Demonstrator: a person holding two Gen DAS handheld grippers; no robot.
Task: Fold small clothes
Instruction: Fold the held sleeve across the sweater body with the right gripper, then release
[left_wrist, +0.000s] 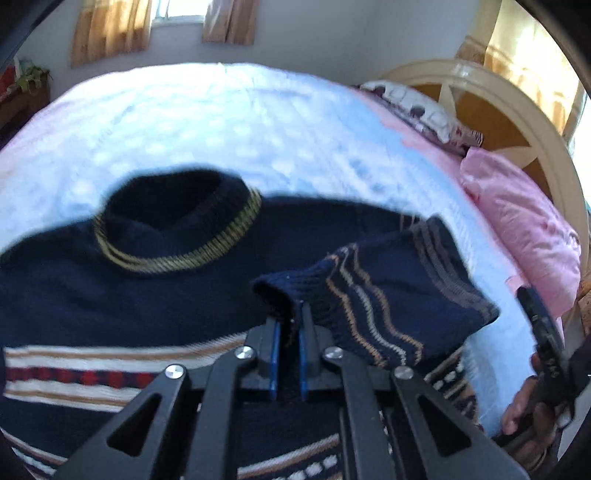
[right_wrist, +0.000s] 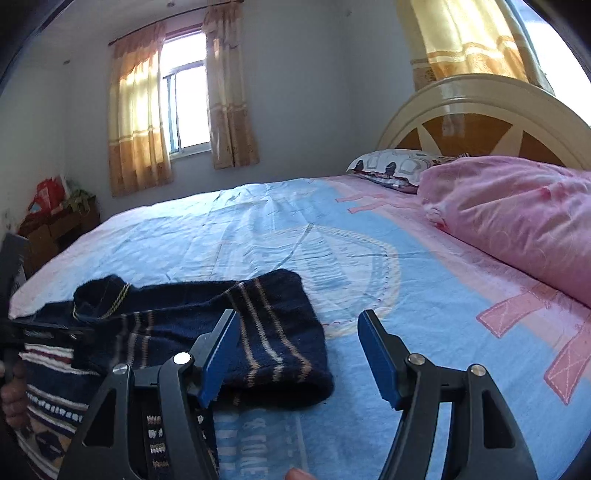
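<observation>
A small navy knit sweater (left_wrist: 92, 295) with a gold-striped collar and patterned bands lies flat on the bed. My left gripper (left_wrist: 289, 314) is shut on the cuff of its sleeve (left_wrist: 388, 291), which it holds lifted over the sweater's body. In the right wrist view the same sleeve (right_wrist: 266, 332) lies folded across the sweater (right_wrist: 55, 398). My right gripper (right_wrist: 299, 354) is open and empty, low over the sheet just right of the sleeve end; its left fingertip overlaps the sleeve.
The bed has a blue and pink sheet (right_wrist: 369, 258). A pink pillow (right_wrist: 517, 221) and a patterned pillow (right_wrist: 395, 166) lie by the cream headboard (right_wrist: 480, 110). A cabinet with plants (right_wrist: 59, 225) stands by the far wall.
</observation>
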